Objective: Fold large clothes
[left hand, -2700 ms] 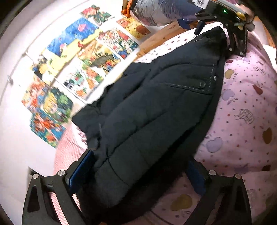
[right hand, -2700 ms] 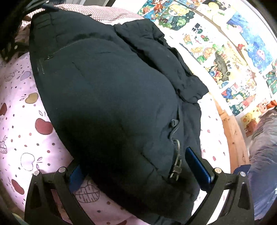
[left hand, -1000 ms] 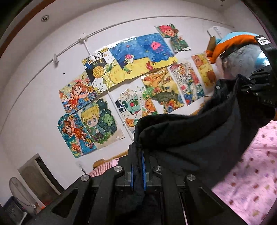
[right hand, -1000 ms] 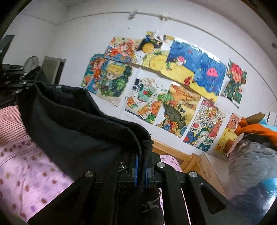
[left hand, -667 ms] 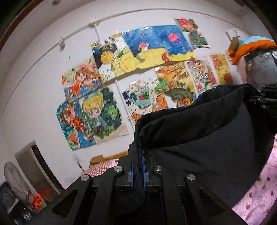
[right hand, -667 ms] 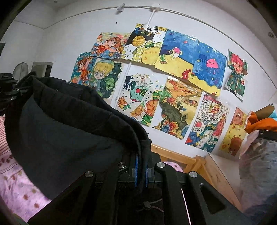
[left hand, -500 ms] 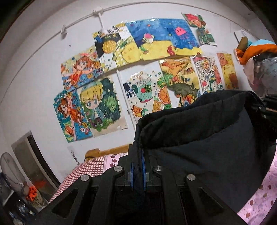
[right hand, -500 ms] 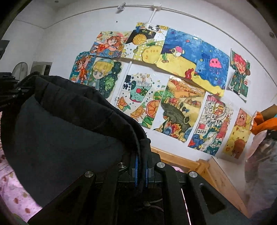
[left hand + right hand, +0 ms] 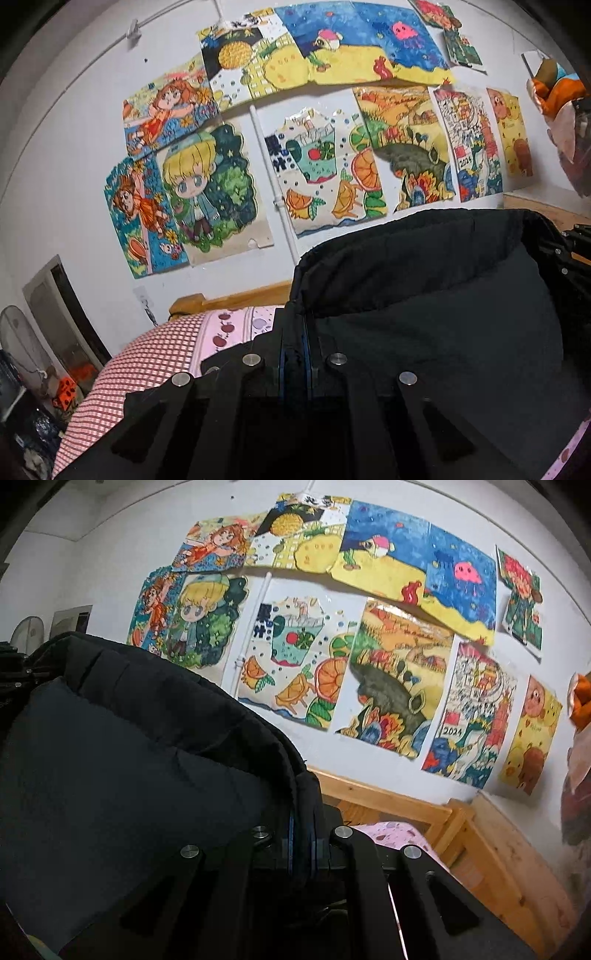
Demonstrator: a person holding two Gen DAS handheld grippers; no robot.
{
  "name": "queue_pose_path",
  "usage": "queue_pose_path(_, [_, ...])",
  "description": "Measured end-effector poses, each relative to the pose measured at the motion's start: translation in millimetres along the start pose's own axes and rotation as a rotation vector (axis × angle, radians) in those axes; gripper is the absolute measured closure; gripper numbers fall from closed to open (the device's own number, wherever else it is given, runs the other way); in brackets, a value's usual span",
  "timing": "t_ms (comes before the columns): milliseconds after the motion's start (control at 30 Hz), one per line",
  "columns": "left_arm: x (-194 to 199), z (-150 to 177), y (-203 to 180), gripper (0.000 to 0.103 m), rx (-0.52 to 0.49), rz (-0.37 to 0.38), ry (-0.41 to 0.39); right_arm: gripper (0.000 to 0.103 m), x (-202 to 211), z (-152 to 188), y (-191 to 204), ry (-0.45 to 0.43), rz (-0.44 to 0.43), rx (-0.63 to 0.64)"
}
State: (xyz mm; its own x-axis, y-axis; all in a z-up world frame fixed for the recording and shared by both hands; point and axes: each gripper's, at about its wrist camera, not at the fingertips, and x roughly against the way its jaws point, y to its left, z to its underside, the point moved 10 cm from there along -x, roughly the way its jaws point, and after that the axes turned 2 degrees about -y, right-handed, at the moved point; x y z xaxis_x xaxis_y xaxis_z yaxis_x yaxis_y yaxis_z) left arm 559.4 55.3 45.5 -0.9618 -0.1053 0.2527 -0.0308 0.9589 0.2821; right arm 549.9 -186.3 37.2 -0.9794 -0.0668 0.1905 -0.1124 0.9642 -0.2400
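From the left wrist camera, the left gripper [image 9: 294, 363] is pinched tight on a fold of the black padded jacket [image 9: 436, 314], its blue pads pressed together with dark cloth squeezed between them. The jacket is held up off the bed and stretches away to the right, its rolled upper edge running toward the other gripper's black frame [image 9: 576, 240] at the far right edge. Below and to the left lies the pink bedsheet [image 9: 236, 326] printed with apples, beside a red-and-white checked cover [image 9: 144, 369], with a wooden bed frame [image 9: 236, 297] behind them. The white wall [image 9: 66, 147] is papered with children's drawings [image 9: 207, 192]; on one of them, a busy castle picture [image 9: 469, 147], the number "2024" can be read, and the fruit drawing [image 9: 321, 173] carries blue characters too small to make out. A fan [image 9: 18, 339] stands low at the left. From the right wrist camera, the right gripper [image 9: 301, 836] is likewise clamped shut on the jacket [image 9: 122, 768], which billows out to the left and fills that side of the view, reaching the left gripper's frame [image 9: 14, 675] at the edge. The "2024" shows again on the castle picture [image 9: 469, 716], and handwritten characters sit on a sheet [image 9: 321, 500] at the top, not legible. A patch of pink sheet [image 9: 391, 832] and the wooden bed frame [image 9: 480, 834] show beneath the wall.
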Motion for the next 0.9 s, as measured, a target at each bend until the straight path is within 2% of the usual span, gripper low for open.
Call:
queue_pose_path(367, [-47,31,-6,0.093,0.019,-0.006,0.075,0.098,-42,32,14,0.064,-0.015,-0.005])
queue_pose_path(467, [-48,34,-7,0.09,0.035,0.009,0.075,0.092,-50,37,17,0.087,-0.026,-0.002])
queue_pose_path(533, [-44,33,-5,0.084,0.057,0.021,0.06,0.087,-50,37,18,0.089,-0.026,-0.003])
queue_pose_path(567, [-42,31,-4,0.072,0.068,0.031,0.051,0.075,-48,37,17,0.083,-0.027,-0.003])
queue_pose_path(600, [-37,29,-3,0.047,0.083,0.041,0.037,0.053,-48,35,16,0.074,-0.034,-0.003])
queue_pose_path(667, [-26,23,1,0.012,0.111,0.034,-0.013,0.031,-38,28,14,0.02,-0.046,-0.017])
queue_pose_path(733, [-14,18,4,0.012,0.124,0.032,-0.062,0.031,-30,21,12,-0.007,-0.044,-0.019])
queue_pose_path(833, [-2,14,0,0.012,0.103,0.048,-0.071,0.029,-20,15,7,-0.014,-0.034,-0.011])
queue_pose_path(900, [7,14,-3,0.012,0.092,0.061,-0.078,0.013,-7,11,1,-0.033,-0.013,-0.018])
